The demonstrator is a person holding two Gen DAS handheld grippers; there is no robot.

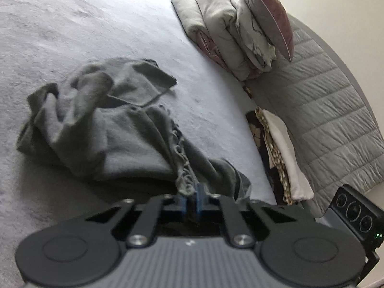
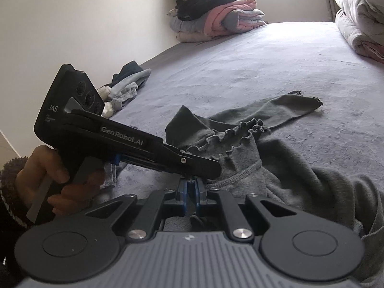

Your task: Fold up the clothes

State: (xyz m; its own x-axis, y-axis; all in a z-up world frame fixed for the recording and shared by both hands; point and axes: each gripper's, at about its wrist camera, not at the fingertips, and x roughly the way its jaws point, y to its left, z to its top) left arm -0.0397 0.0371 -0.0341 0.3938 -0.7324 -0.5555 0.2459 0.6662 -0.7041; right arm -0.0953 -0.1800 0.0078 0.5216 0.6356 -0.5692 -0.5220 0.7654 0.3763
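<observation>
A crumpled grey garment [image 1: 103, 129] with a ruffled edge [image 2: 240, 139] lies on the grey bed cover [image 1: 84, 24]; one sleeve [image 2: 295, 106] stretches away to the right. In the left wrist view my left gripper [image 1: 192, 193] is shut on the ruffled edge, with cloth bunched between its blue pads. My right gripper [image 2: 192, 189] is shut on the garment's near hem, and dark fabric shows below its pads. In the right wrist view the left gripper [image 2: 211, 168] crosses just in front, held by a person's hand [image 2: 48, 172]. The two grips sit close together.
Folded bedding and a pink pillow [image 1: 235, 24] are stacked at the bed's far right, beside a quilted grey cover [image 1: 331, 100] and folded patterned cloths [image 1: 283, 158]. A pile of folded clothes [image 2: 216, 16] stands by the wall, with a small heap [image 2: 127, 86] nearer.
</observation>
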